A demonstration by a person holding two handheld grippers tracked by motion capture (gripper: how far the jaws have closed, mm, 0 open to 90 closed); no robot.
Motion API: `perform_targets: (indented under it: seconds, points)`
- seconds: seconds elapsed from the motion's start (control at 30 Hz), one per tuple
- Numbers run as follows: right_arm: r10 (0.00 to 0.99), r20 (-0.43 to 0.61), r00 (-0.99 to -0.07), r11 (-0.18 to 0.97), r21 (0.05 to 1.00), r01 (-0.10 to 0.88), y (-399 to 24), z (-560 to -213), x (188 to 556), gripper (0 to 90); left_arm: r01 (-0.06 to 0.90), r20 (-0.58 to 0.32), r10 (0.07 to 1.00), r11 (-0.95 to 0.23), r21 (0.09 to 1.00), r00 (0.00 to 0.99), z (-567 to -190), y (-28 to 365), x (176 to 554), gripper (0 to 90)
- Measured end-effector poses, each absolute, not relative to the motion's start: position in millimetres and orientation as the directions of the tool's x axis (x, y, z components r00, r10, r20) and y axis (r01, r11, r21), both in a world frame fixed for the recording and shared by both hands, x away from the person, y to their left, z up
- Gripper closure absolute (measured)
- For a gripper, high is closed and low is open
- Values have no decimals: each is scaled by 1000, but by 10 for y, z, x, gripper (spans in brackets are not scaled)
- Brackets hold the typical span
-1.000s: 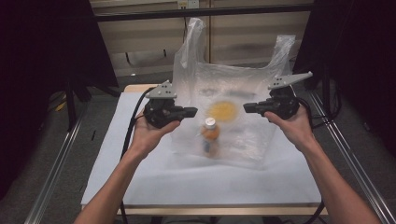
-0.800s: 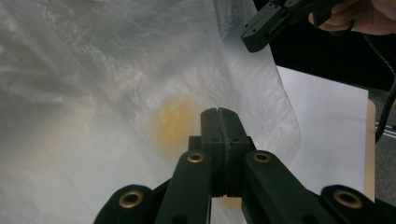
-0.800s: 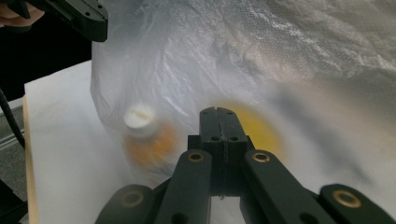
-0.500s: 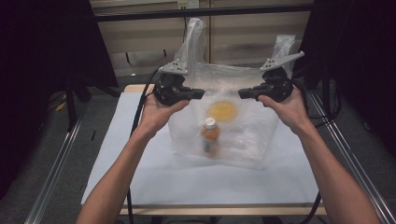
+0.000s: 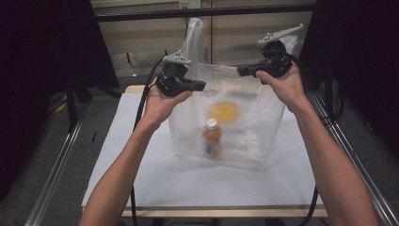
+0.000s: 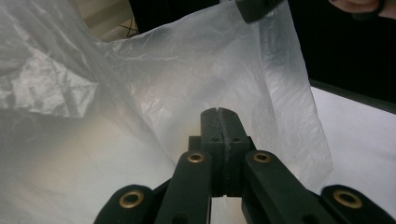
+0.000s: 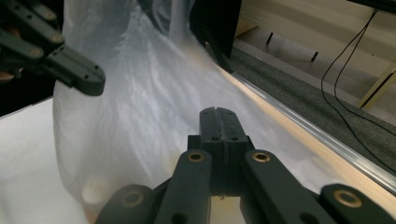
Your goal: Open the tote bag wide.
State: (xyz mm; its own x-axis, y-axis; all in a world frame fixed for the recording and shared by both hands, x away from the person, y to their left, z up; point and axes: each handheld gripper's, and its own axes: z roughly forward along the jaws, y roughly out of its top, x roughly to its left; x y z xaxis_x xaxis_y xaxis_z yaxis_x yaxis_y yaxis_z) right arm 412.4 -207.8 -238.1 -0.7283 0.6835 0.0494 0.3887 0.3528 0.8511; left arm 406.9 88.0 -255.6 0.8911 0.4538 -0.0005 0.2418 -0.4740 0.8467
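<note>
I raised both hands, bag higher | left gripper [image 5: 200, 85], right gripper [image 5: 243, 71] clenched on translucent plastic bag [image 5: 244, 117] | orange-capped bottle [image 5: 212, 136] inside

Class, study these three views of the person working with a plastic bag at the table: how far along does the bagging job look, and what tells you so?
Done: the bottle already stands inside the plastic bag, beside a blurred orange item. In hand: the left gripper and right gripper, jaws closed, are up at the bag's top by its handles; whether they pinch the film isn't clear. Left: probably lifting or carrying the bag off the table.
</note>
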Motion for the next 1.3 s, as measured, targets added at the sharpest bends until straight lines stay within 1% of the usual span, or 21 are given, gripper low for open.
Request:
perform_targets:
  seconds: [0.13, 0.37, 0.43, 0.6, 0.67, 0.7, 0.77, 0.8, 0.97, 1.3]
  points:
    - [708, 46, -705, 341, 852, 398, -2064, -2298, 4234, 900, 241, 0, 454, -474, 847, 891, -2566, 927, 4076, 900]
    - [729, 60, -682, 315, 855, 412, -2055, -2315, 4290, 900, 263, -20, 455, -477, 839, 890, -2598, 1031, 4098, 900]
    - [744, 67, -665, 309, 848, 432, -2058, -2351, 4345, 900, 262, -15, 455, -485, 834, 890, -2612, 1070, 4091, 900]
    - [738, 79, -670, 334, 820, 465, -2022, -2496, 4371, 900, 261, -10, 457, -490, 832, 889, -2633, 1109, 4113, 900]
    - [724, 86, -685, 349, 811, 470, -1990, -2569, 4348, 900, 277, -16, 471, -491, 826, 882, -2648, 1114, 4130, 900]
    - [699, 107, -707, 352, 809, 471, -1957, -2634, 4297, 900, 279, -14, 470, -500, 820, 882, -2674, 1109, 4142, 900]
    - [686, 107, -720, 363, 808, 465, -1937, -2674, 4272, 900, 284, -16, 474, -498, 819, 880, -2688, 1109, 4146, 900]
    - [666, 110, -738, 379, 802, 461, -1902, -2758, 4224, 900, 283, -17, 470, -501, 818, 882, -2699, 1110, 4153, 900]
    - [642, 125, -756, 394, 793, 465, -1810, -2918, 4132, 900, 308, -42, 481, -490, 816, 875, -2774, 1115, 4176, 900]
    - [584, 140, -800, 404, 804, 436, -1654, -3064, 3922, 900, 308, -72, 450, -478, 823, 890, -2836, 1092, 4167, 900]
